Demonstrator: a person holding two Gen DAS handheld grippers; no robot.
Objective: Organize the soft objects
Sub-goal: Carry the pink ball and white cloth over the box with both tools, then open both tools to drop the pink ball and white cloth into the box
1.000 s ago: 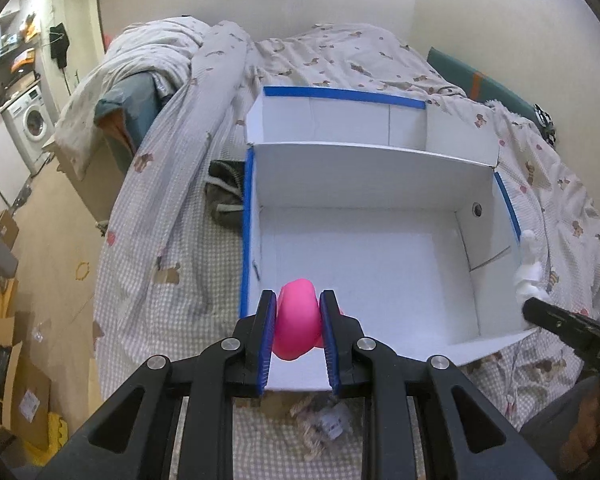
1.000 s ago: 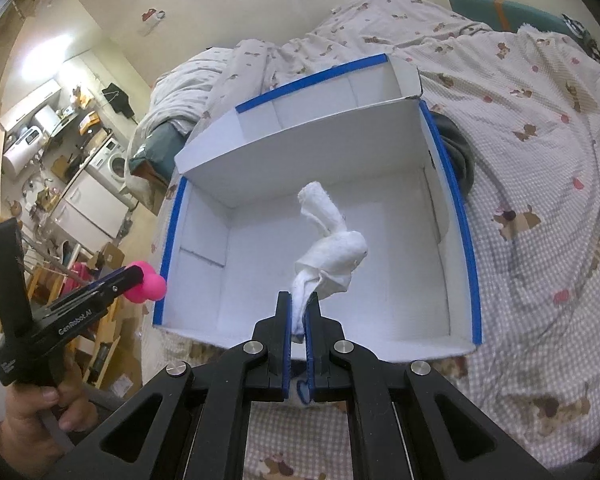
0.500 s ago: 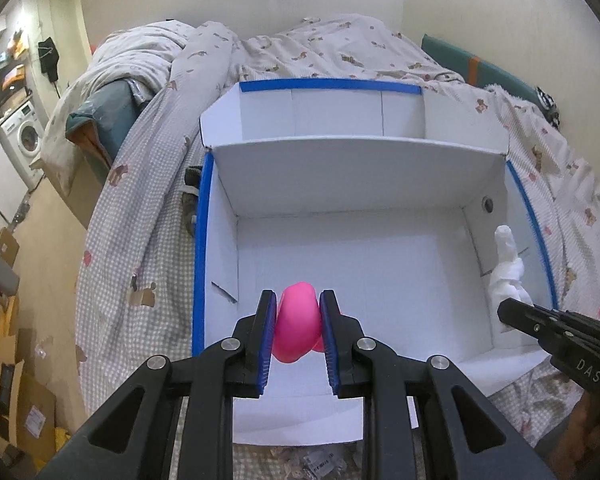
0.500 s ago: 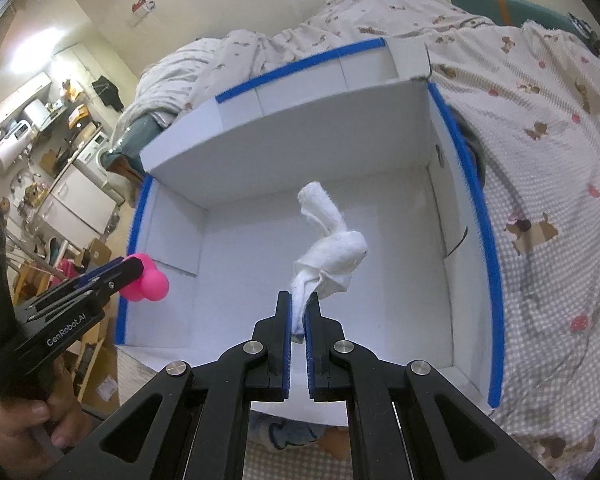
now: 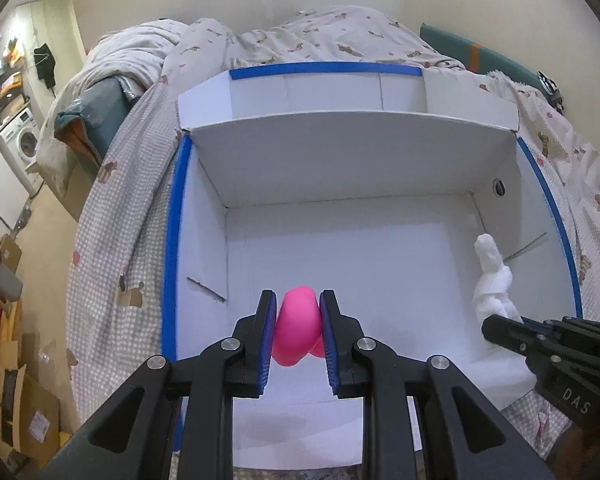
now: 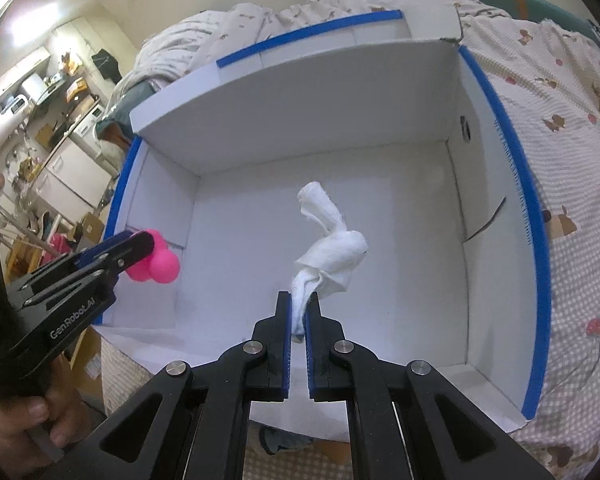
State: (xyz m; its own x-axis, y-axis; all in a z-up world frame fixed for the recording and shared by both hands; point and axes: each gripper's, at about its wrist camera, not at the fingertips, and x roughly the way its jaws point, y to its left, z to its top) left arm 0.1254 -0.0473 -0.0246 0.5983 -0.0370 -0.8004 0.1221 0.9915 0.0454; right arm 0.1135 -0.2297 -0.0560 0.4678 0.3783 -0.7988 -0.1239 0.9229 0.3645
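Observation:
My left gripper point(image 5: 298, 304) is shut on a pink soft toy point(image 5: 296, 330) and holds it over the near left part of a white box with blue-taped rims point(image 5: 172, 240). My right gripper point(image 6: 298, 304) is shut on a twisted white cloth point(image 6: 332, 248) that sticks up over the box floor point(image 6: 400, 240). In the left wrist view the white cloth point(image 5: 492, 276) and the right gripper point(image 5: 500, 326) show at the box's near right. In the right wrist view the left gripper point(image 6: 140, 242) with the pink toy point(image 6: 158, 266) is at the box's left wall.
The box lies on a bed with a checked, animal-print cover point(image 5: 112, 264). A rumpled duvet point(image 5: 132, 56) lies behind it. A second compartment point(image 5: 324, 94) lies beyond the box's far wall. A cluttered floor and a washing machine point(image 5: 22, 140) are to the left.
Both grippers have moved forward over the box with their loads, and the box now fills each view. Both grips are unchanged.

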